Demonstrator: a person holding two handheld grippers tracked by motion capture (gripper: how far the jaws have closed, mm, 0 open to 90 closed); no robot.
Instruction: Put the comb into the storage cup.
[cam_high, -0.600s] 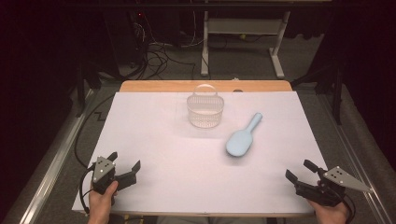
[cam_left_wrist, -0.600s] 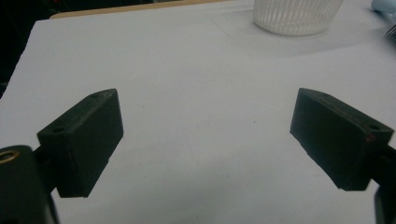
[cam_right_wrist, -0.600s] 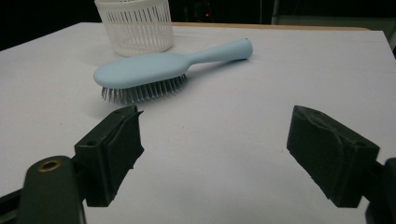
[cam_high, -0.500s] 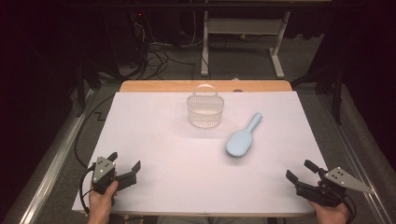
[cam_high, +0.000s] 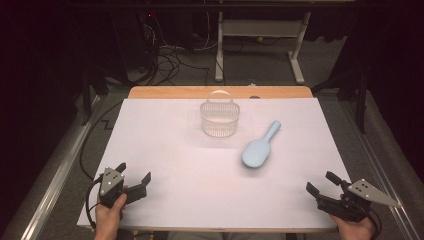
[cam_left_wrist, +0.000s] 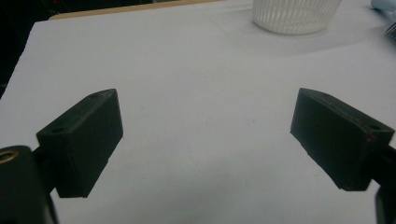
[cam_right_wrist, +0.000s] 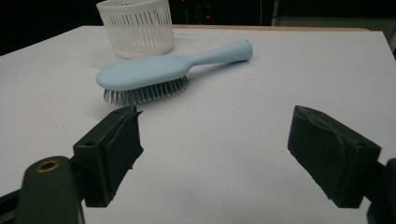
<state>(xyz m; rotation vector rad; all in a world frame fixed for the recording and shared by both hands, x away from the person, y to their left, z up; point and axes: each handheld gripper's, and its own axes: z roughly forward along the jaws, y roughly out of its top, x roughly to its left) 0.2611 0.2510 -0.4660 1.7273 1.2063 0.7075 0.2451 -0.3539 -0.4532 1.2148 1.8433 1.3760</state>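
White covering spreads over the wooden table (cam_high: 150, 92), and two things lie on it. A pale blue plastic hairbrush (cam_high: 259, 147) rests bristles down, right of centre, its handle angled away toward the far right. Just beyond it, apart from it, stands a small white slotted plastic basket (cam_high: 220, 119) with an arched handle, upright and seemingly empty, which suggests the brush is meant to go in there.

At the near left corner a hand holds the left gripper (cam_high: 134, 178), its jaws spread wide with nothing between them. At the near right corner the right gripper (cam_high: 321, 184) is likewise released and holding nothing. It points toward the brush, so it looks the likelier one to reach first. Both sit well apart from the brush.
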